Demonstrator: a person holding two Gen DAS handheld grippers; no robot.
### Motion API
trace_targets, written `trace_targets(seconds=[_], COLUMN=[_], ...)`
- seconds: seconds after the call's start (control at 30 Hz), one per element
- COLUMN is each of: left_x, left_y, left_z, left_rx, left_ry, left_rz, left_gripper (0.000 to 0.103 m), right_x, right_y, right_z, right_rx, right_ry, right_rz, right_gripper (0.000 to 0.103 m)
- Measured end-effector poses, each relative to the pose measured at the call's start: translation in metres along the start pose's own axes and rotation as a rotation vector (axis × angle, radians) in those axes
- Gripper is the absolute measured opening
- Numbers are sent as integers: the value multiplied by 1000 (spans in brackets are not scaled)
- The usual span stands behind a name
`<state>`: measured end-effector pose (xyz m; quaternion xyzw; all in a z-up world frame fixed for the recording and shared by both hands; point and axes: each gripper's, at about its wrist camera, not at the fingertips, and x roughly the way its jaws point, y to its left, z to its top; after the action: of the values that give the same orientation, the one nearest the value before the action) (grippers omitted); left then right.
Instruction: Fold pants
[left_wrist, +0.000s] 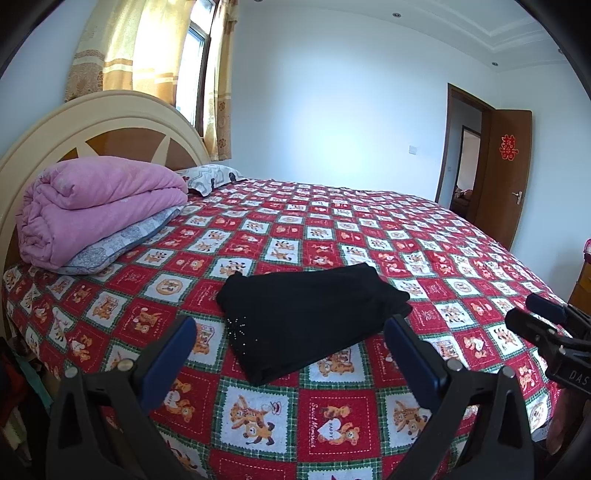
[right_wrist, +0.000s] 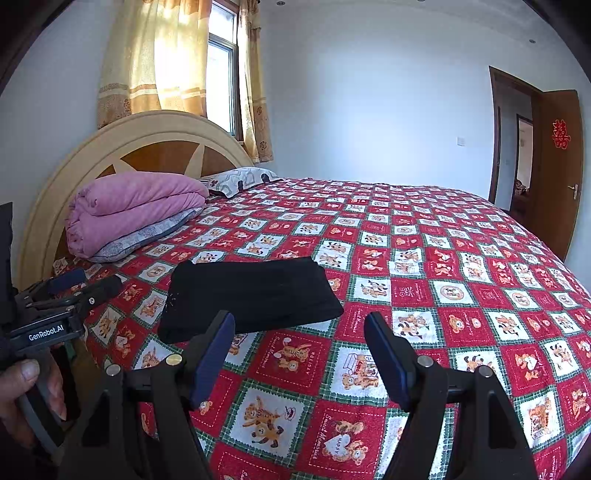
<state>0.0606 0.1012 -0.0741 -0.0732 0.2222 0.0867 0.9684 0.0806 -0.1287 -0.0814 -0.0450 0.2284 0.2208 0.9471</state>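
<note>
Pants (left_wrist: 310, 317) lie on the bed (left_wrist: 461, 258) as a compact black rectangle, so the folding looks finished or close to it; at most a last tidy of the loose corner may remain. Your left gripper (left_wrist: 291, 354) and right gripper (right_wrist: 299, 354) both hover short of the bundle, jaws apart and holding nothing, neither touching the cloth.

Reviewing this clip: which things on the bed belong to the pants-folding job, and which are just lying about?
Belong to the job:
- black pants, lying folded on the bedspread
- left tongs, open and empty
- right tongs, open and empty

Just lying about:
- pink quilt, folded
- grey pillow under it
- patterned pillow by the headboard
</note>
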Motion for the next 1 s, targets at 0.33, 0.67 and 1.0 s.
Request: trace_targets(seconds=[0.33,0.67,1.0], left_x=[0,-5,4], left_y=[0,-1,4], left_z=[0,1,-1], left_rx=[-1,-28,-57], left_ry=[-2,-33,-10], left_rz=[-3,-13,76], left_gripper=[103,103,103], right_x=[0,-4,0], right_y=[0,0,2], right_z=[0,0,-3], right_rx=[0,8,6], right_ry=[-4,-27,-10], right_rz=[1,-3,6], right_gripper=[74,74,74])
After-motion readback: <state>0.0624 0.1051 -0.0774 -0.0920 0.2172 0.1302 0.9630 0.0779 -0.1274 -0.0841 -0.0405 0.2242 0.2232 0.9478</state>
